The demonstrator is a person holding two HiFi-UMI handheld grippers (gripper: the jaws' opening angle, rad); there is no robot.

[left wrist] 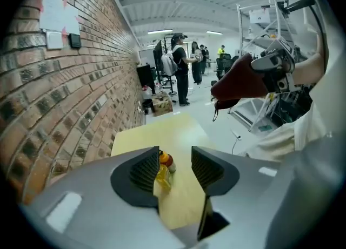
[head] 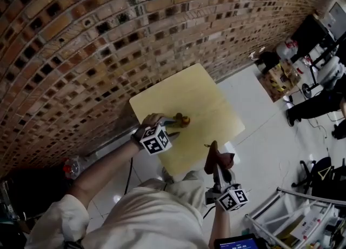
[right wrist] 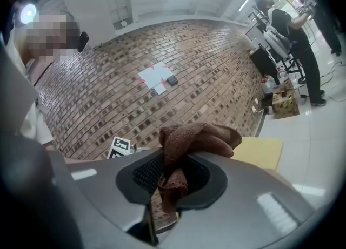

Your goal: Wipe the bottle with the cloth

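Counting one bottle [left wrist: 162, 175] | one cloth [right wrist: 201, 138] | left claw [left wrist: 176, 168] released around bottle, seemingly untouched | right claw [right wrist: 172, 175] grasping cloth

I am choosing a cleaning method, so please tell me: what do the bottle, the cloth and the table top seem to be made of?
Bottle: probably clear plastic, glossy; yellow contents show through.
Cloth: soft reddish-brown fabric, matte and nubby, like terry or microfibre; it folds and droops.
Table top: pale wood or laminate, smooth with faint streaks; I cannot tell which.
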